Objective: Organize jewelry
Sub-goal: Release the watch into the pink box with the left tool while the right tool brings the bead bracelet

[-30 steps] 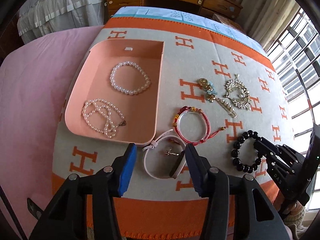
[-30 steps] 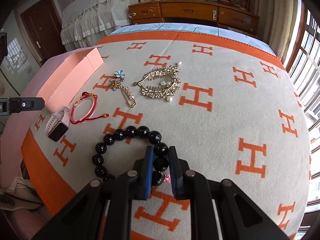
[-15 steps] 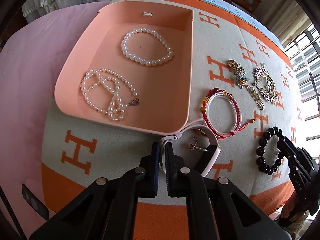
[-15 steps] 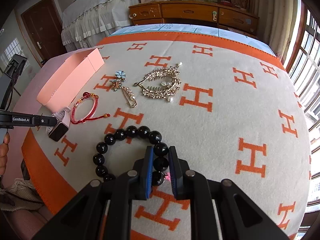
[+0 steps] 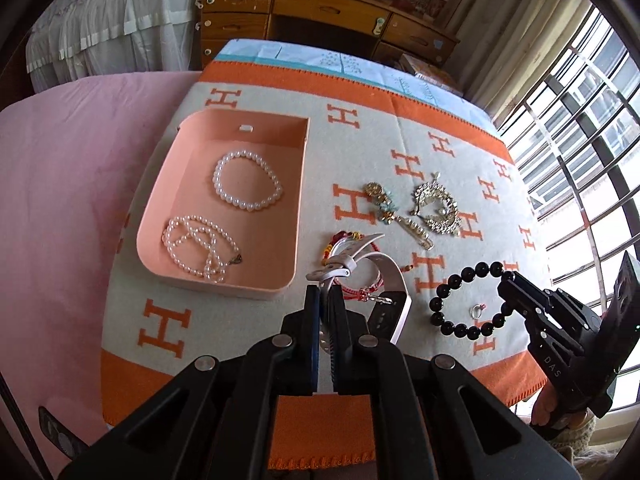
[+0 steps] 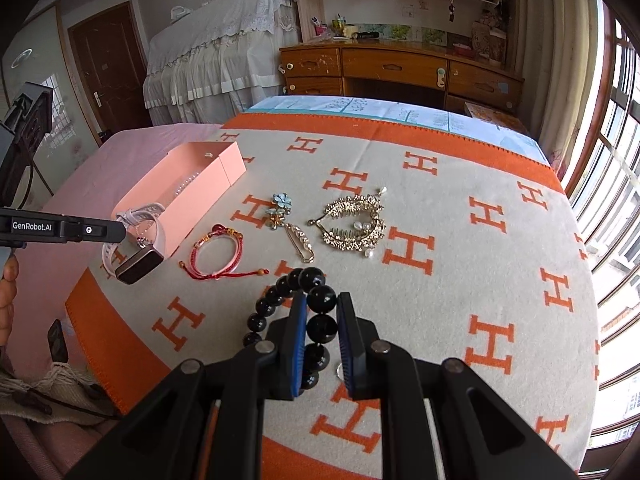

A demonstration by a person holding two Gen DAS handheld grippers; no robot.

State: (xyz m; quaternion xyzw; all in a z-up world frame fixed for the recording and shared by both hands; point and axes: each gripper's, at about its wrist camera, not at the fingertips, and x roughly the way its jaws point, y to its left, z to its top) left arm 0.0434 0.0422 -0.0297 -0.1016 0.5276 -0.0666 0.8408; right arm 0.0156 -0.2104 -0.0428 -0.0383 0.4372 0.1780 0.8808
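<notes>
My left gripper (image 5: 324, 294) is shut on the strap of a pale pink watch (image 5: 390, 280), which hangs off the blanket; its dark face (image 6: 138, 262) dangles below that gripper (image 6: 120, 229). My right gripper (image 6: 322, 300) is shut on a black bead bracelet (image 6: 280, 292), lifted so that the loop (image 5: 466, 300) droops from the right gripper (image 5: 507, 280). The pink box (image 5: 301, 184) holds a pearl bracelet (image 5: 246, 186) and a pearl necklace (image 5: 200, 246). A red cord bracelet (image 6: 218, 248) lies on the blanket, partly hidden behind the watch in the left wrist view.
A blue flower brooch (image 6: 281, 207), a gold pin (image 6: 302, 242) and a gold hair comb (image 6: 352, 220) lie mid-blanket. A small ring (image 5: 476, 310) lies under the black loop. A wooden dresser (image 6: 392, 70) stands behind, windows to the right, and the pink bedspread (image 5: 68, 184) to the left.
The left gripper closed on the watch strap and raised the watch off the blanket. The right gripper, shut throughout, lifted the black bead bracelet up.
</notes>
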